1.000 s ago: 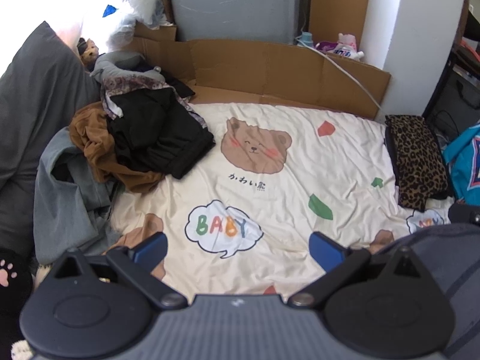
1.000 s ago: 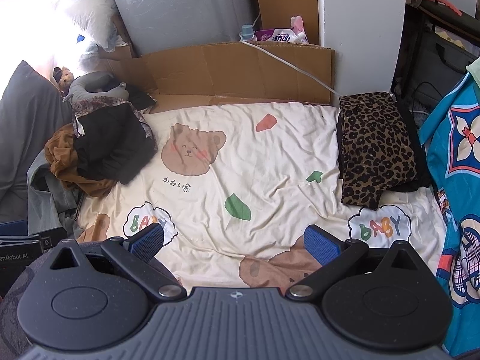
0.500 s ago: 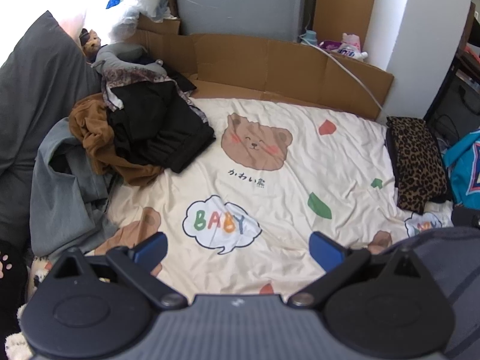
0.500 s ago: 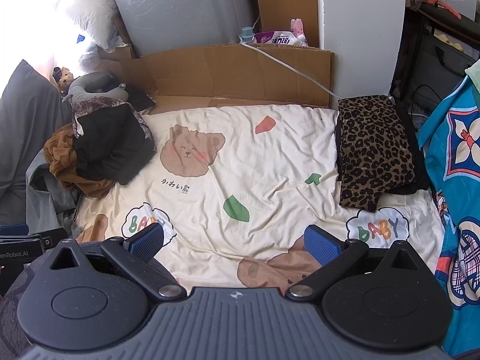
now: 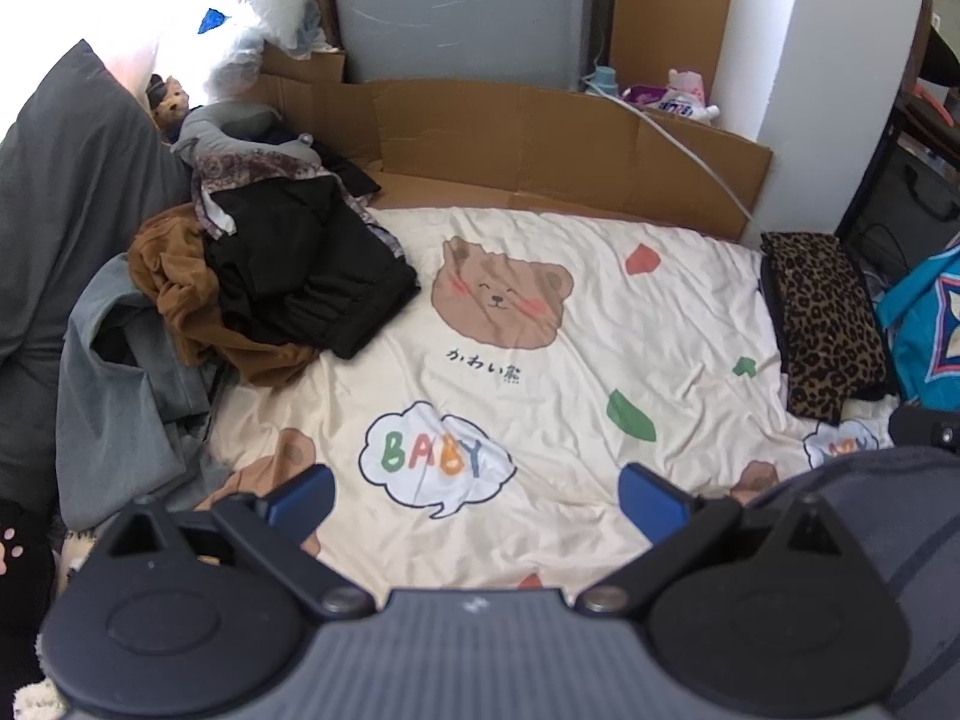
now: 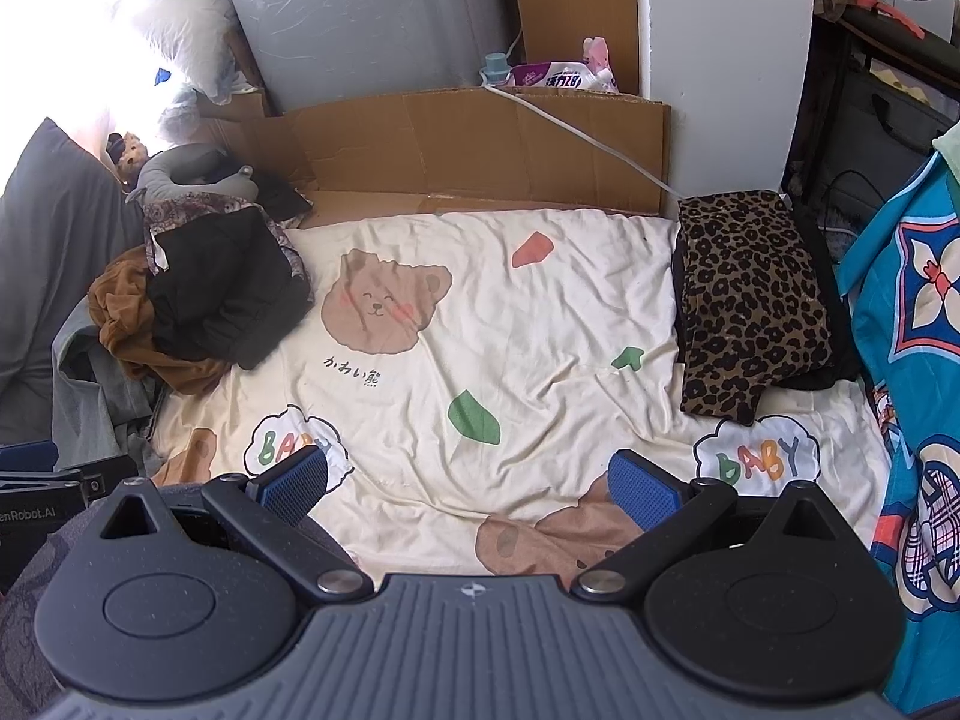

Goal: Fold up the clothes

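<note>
while both grippers hang above the near edge of the bed, neither holds anything: left gripper has its blue pads spread wide over the cream bear-print sheet, right gripper likewise spread wide, nothing between the pads. unfolded clothes pile sits at the far left of the sheet, well apart from both grippers: black garment on top, brown garment under it at the left, a patterned piece at the back, grey fabric draped off the left edge. same pile in right wrist view. folded leopard-print garment lies flat on the right edge of the sheet on top of something black, also seen in left wrist view. blue patterned cloth just beside it on the right. cardboard stands along the far edge of the bed. grey neck pillow behind the pile.
</note>
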A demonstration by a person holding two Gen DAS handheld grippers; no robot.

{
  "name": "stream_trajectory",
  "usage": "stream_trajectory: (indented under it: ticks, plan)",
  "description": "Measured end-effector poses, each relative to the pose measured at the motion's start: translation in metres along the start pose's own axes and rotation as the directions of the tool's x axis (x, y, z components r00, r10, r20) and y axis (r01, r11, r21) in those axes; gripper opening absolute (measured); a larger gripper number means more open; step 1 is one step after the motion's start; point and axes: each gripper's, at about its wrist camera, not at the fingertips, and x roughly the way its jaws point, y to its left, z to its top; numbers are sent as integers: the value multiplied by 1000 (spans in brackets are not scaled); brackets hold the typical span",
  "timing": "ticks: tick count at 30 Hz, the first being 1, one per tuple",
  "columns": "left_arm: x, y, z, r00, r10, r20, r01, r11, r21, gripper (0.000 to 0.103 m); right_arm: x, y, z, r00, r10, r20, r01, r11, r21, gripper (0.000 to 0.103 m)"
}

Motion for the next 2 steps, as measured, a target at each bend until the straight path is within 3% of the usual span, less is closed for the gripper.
stream_trajectory:
  ticks: [2]
  plan:
    - [1,1,0,1000,-4,-2,4,1000,2,102,0,0,0,1000,-1,0,1,1000,0,103]
